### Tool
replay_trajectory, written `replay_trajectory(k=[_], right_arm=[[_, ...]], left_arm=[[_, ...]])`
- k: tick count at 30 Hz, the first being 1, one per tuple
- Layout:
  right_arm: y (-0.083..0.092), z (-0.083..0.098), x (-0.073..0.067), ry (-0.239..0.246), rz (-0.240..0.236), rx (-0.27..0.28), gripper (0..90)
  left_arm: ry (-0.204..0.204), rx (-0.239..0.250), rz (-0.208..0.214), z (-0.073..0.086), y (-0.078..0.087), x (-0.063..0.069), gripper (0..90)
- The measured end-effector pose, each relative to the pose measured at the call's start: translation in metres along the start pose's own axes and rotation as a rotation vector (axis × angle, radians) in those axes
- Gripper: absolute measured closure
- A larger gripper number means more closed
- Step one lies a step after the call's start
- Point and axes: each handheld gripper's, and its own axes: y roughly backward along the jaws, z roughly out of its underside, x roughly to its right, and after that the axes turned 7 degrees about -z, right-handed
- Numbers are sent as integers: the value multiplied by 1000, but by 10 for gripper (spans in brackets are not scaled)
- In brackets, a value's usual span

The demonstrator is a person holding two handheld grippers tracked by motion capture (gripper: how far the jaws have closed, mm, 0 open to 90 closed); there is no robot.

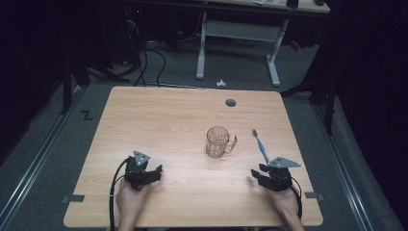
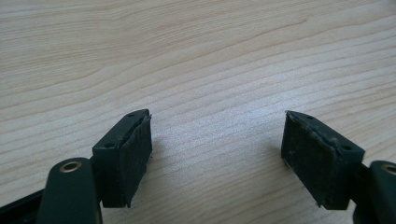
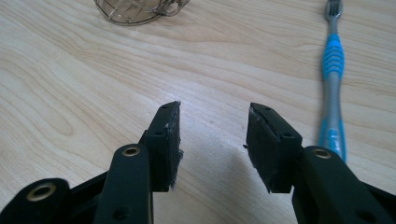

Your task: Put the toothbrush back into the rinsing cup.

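Right claw point(image 3: 212, 140) stands spread, nothing between its jaws, low over the counter point(image 1: 168, 120). The toothbrush point(image 3: 332, 79) lies just beside its right jaw, apart from it. The clear mug point(image 1: 219, 142) stands farther ahead. Left claw point(image 2: 217, 154) likewise spread, empty.

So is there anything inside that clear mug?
The clear mug stands upright on the table and looks empty; wood grain shows through its wall. Its patterned glass blurs the very bottom, so something tiny there could go unseen.
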Motion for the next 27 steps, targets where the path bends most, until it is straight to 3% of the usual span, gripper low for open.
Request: replay_trajectory(k=[27], right_arm=[[12, -14, 17, 2, 39, 18, 521]], left_arm=[[0, 0, 0, 0, 0, 0, 251]])
